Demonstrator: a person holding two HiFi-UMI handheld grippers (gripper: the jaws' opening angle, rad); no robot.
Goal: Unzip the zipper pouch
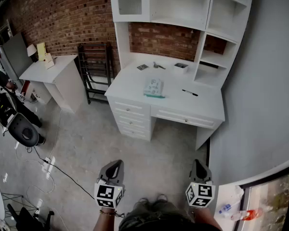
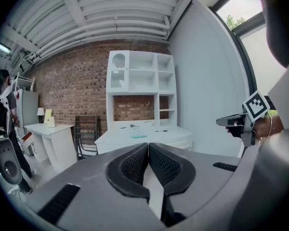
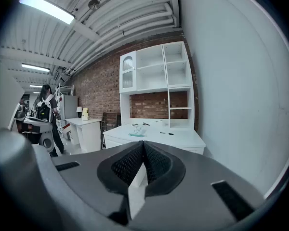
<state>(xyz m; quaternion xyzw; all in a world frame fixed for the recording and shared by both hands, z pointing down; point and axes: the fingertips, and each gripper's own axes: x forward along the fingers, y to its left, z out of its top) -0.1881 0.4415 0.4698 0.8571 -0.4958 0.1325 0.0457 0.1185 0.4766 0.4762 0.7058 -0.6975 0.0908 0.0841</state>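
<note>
1. Closest in, the left gripper (image 1: 114,164) and the right gripper (image 1: 197,163) hang low over the floor (image 1: 86,143) in front of the person. Both aim toward the white furniture ahead. Each has its jaws pressed together with nothing between them.
2. On the tabletop (image 1: 130,83), the zipper pouch (image 1: 154,87) lies flat near the middle. It is well apart from both grippers, with bare floor between.
3. At this range I cannot tell whether the zipper is closed or where its pull sits. The pouch's near edge shows teal, which may be the zipper side.
4. By my reading, none of the task is done: neither gripper touches the pouch, and the approach is not yet made.
5. Everything is left, I judge: get close, part the jaws, steady the pouch with one gripper, pinch the pull with the other, and draw it along the edge.
6. Beside the pouch, a pen (image 1: 189,93) lies to its right, and small items (image 1: 156,66) lie toward the back. All are apart from the pouch and unlikely to interfere.
</note>
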